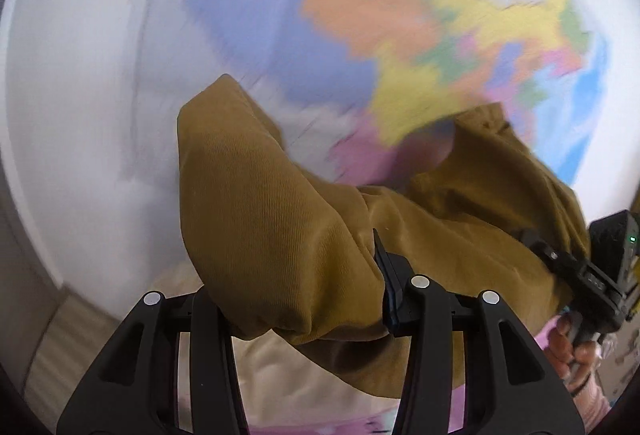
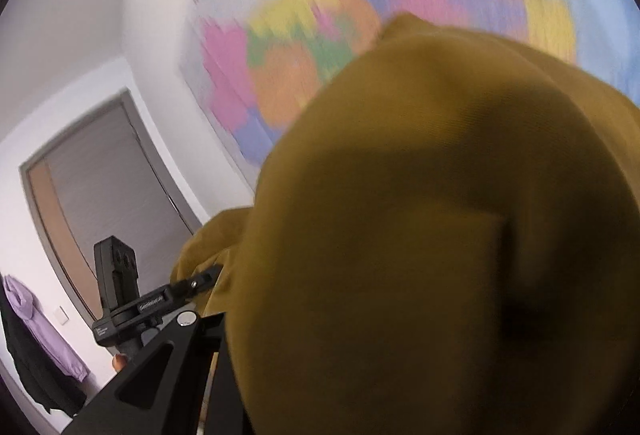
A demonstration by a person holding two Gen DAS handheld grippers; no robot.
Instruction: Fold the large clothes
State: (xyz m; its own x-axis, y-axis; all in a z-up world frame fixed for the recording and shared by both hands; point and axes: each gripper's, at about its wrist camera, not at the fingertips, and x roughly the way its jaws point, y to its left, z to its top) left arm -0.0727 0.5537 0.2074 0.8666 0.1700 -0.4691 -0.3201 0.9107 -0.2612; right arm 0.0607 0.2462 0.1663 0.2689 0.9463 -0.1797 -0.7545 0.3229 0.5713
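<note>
While we hold brown garment [image 1: 280, 215] aloft before wall map [image 1: 400, 19], left tongs [image 1: 304, 299] pinch cloth; right tongs [image 1: 548, 255] pinch other end.

- A cream surface [image 1: 276, 371] shows low in the left wrist view; whether it is a bed or a table I cannot tell.
- A pink strip [image 1: 288, 428] lies at its near edge, cut by the frame.
- The garment [image 1: 260, 211] hangs in front of the surface and hides most of it; I cannot tell if the cloth touches it.
- The floor [image 1: 60, 347], pale and blurred, is at the lower left, beside the white wall.
</note>
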